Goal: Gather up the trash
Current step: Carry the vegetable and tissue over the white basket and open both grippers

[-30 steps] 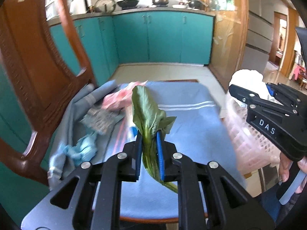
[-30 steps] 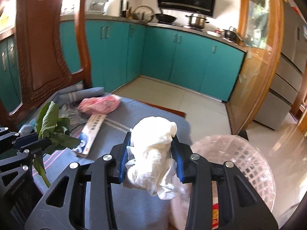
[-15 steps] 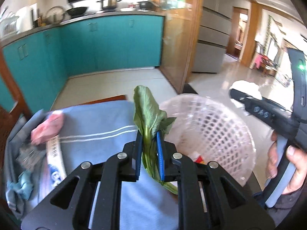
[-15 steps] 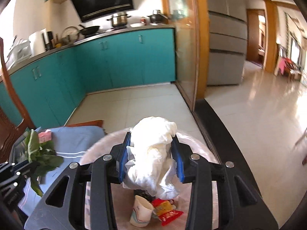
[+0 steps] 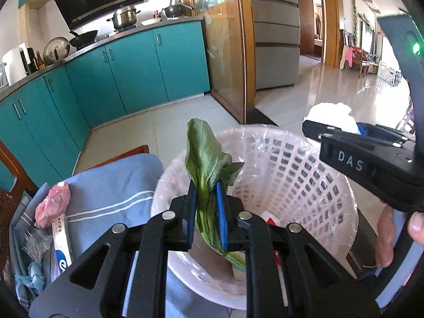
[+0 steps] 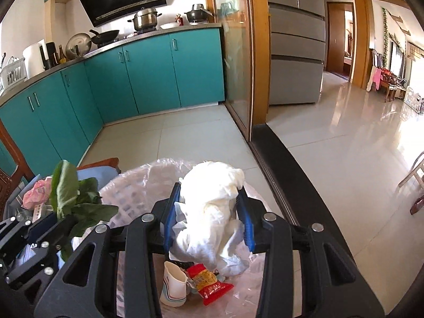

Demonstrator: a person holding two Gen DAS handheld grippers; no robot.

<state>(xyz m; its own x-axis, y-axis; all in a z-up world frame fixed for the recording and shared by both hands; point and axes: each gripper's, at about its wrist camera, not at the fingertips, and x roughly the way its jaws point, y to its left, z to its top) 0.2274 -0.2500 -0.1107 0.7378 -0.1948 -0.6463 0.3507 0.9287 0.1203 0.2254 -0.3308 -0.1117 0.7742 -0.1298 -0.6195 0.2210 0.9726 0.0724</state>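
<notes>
The green leaf (image 5: 205, 159) is sitting clenched in the left gripper (image 5: 206, 209) above the white basket (image 5: 304, 175); the crumpled white tissue (image 6: 212, 212) is being grasped by the right gripper (image 6: 209, 217) over the same basket; a paper cup (image 6: 173, 286) is lying inside.

Green leaf (image 5: 205, 164) upright at frame centre over white mesh basket (image 5: 304, 175). Crumpled white tissue (image 6: 212, 212) centre-low in right view, above a paper cup (image 6: 173, 287) and red wrapper (image 6: 209, 286) in the basket.
</notes>
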